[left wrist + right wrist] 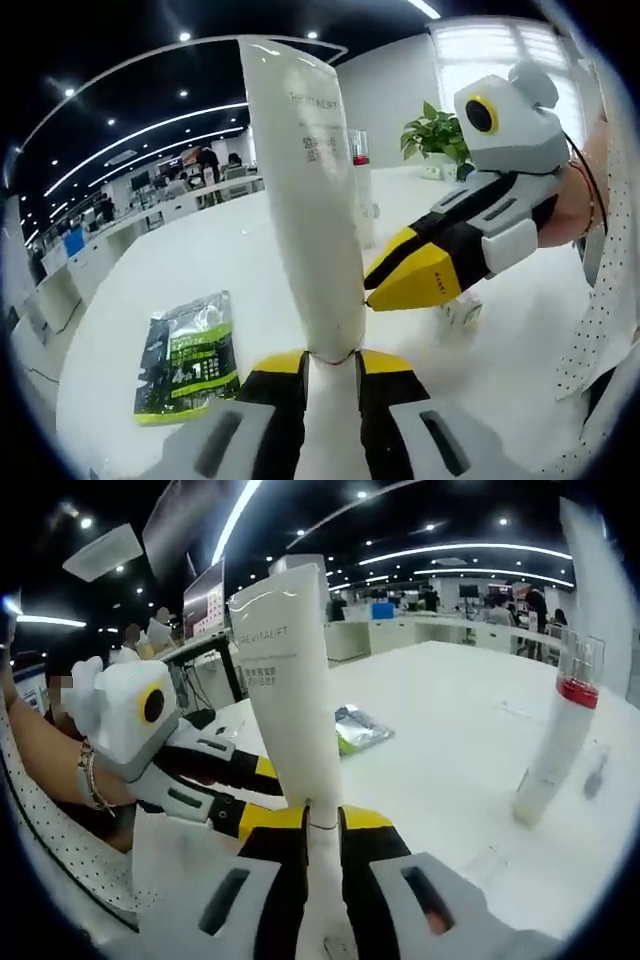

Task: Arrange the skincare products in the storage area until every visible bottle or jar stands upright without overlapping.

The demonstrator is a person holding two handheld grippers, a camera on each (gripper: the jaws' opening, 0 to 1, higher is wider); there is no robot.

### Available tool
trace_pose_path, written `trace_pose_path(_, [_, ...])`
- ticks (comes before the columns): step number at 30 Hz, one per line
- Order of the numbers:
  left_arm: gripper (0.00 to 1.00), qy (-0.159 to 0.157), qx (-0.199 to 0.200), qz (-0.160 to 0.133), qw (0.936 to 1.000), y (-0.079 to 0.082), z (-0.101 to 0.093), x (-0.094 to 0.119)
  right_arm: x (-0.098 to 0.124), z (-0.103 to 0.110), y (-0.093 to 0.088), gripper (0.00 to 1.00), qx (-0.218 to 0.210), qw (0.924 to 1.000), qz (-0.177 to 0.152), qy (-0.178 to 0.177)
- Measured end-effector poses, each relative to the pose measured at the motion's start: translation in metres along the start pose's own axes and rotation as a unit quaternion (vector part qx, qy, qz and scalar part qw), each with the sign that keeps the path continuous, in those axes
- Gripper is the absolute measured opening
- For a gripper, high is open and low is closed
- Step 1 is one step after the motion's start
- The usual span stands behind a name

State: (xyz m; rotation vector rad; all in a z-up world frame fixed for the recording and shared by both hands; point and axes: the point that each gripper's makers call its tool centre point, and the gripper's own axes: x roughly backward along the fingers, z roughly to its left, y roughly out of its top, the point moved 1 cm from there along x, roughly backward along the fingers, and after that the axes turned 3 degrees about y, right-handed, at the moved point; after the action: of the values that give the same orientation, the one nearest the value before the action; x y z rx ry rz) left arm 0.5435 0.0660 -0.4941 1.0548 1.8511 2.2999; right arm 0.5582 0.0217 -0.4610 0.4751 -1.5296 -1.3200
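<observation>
The broad white tabletop (200, 270) carries the scene and runs from 9 o'clock to 3 o'clock in both views. The tall white squeeze tube with grey lettering (305, 200) stands at the centre of the left gripper view, rising from 6 toward 12 o'clock, its narrow lower end clenched between the jaws of the left gripper (330, 372); the right gripper (372, 292), entering from 3 o'clock, has its yellow tips touching or just beside the tube's lower flank. In the right gripper view the same tube (290, 690) rises between the right gripper's jaws, which appear closed on its base, with the left gripper lying at 8 o'clock beside it (262, 771). A slim white bottle with a red band under a clear cap (555, 745) stands upright on the table at 3 o'clock, well apart from the tube. A flat dark green and black sachet (190, 358) lies on the table at 8 o'clock in the left gripper view. A green potted plant (435, 135) sits at 2 o'clock, far back. Judged step: the tube is held off the table by both tools, mid-placement. The next move would call for lowering it onto its cap end on bare tabletop, clear of the bottle, before either grip loosens.
</observation>
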Motion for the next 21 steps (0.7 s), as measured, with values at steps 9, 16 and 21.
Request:
trace_pose_path(9, [0.19, -0.030, -0.026, -0.005, 0.9992, 0.013, 0.000, -0.025, 0.003, -0.023, -0.004, 0.11, -0.012, 0.9991, 0.001, -0.040])
trace_pose_path(16, [0.18, -0.048, -0.051, -0.004, 0.9975, 0.028, -0.003, -0.052, 0.009, -0.050, 0.000, 0.10, -0.017, 0.9959, -0.007, -0.088])
trace_pose_path(21, [0.18, -0.055, -0.055, -0.007, 0.9969, 0.037, -0.006, -0.068, 0.014, -0.068, -0.001, 0.09, -0.021, 0.9920, -0.001, -0.124])
